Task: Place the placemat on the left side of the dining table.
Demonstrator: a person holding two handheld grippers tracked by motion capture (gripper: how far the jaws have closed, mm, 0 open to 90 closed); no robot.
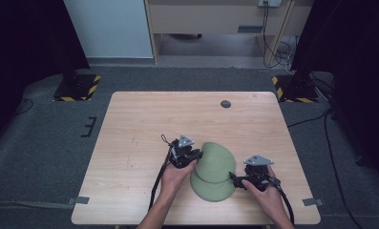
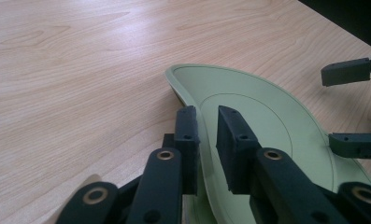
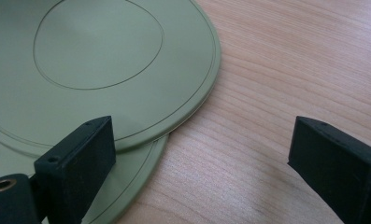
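- The left gripper (image 2: 205, 122) has its two jaws pinched on the rim of the top plate (image 1: 216, 160). The rim sits between the pads.
- The top plate is tilted, with the pinched edge lifted.
- It lies partly over the bottom plate (image 1: 211, 190), which rests flat on the table (image 1: 130, 124).
- The right gripper (image 1: 236, 178) is at 3 o'clock from the plates, just beside their edge. Its jaws stand wide apart and hold nothing. One jaw hangs over the plate rim, the other over bare wood.
- Both plates are green and sit near the 6 o'clock edge of the table.
- A small dark round spot (image 1: 226, 104) is at 12 o'clock, well apart.
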